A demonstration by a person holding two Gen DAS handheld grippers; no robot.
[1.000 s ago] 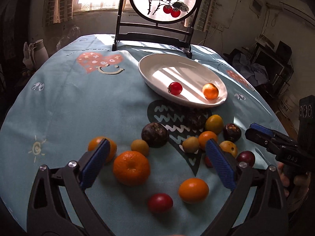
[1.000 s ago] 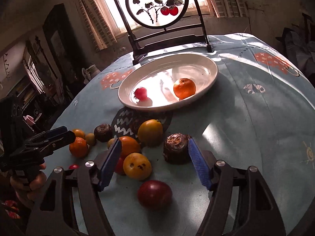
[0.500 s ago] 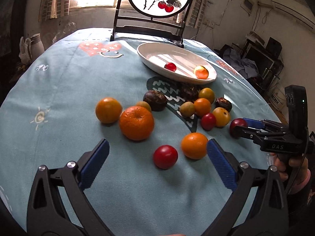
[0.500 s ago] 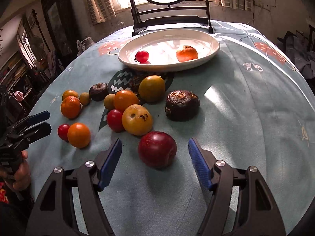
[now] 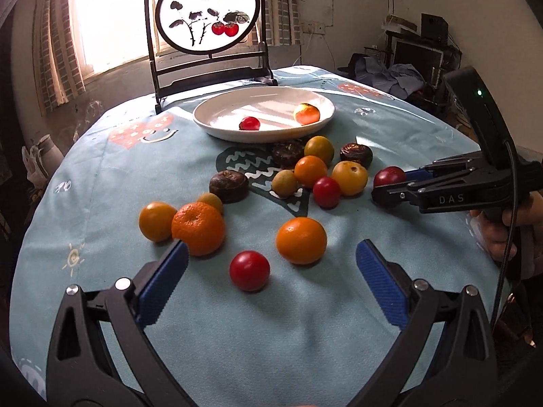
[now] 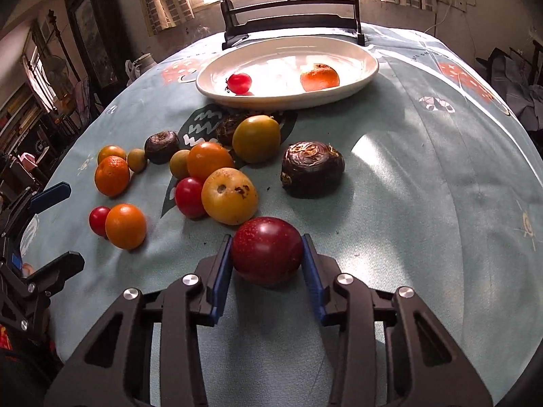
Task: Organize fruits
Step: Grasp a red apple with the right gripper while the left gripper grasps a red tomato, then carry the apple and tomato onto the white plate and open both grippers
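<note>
My right gripper [image 6: 267, 254] is shut on a dark red plum [image 6: 267, 249] at the table's near right; it also shows in the left wrist view [image 5: 389, 175]. My left gripper [image 5: 269, 279] is open and empty, low over a small red tomato [image 5: 249, 270] and an orange [image 5: 301, 240]. A white plate [image 5: 217, 125] at the back holds a red tomato [image 5: 249, 123] and a tangerine [image 5: 306, 114]. Several loose fruits lie between: a big tangerine [image 5: 198, 228], a yellow spotted fruit [image 6: 229, 195], dark brown round fruits [image 6: 312, 168].
A black framed round screen [image 5: 207, 17] stands behind the plate. The light blue tablecloth [image 5: 112, 176] falls away at the round table's edges. Room clutter lies beyond the right edge.
My right gripper moved forward and closed on the dark red plum. My left gripper drew back toward the near edge and stayed open.
</note>
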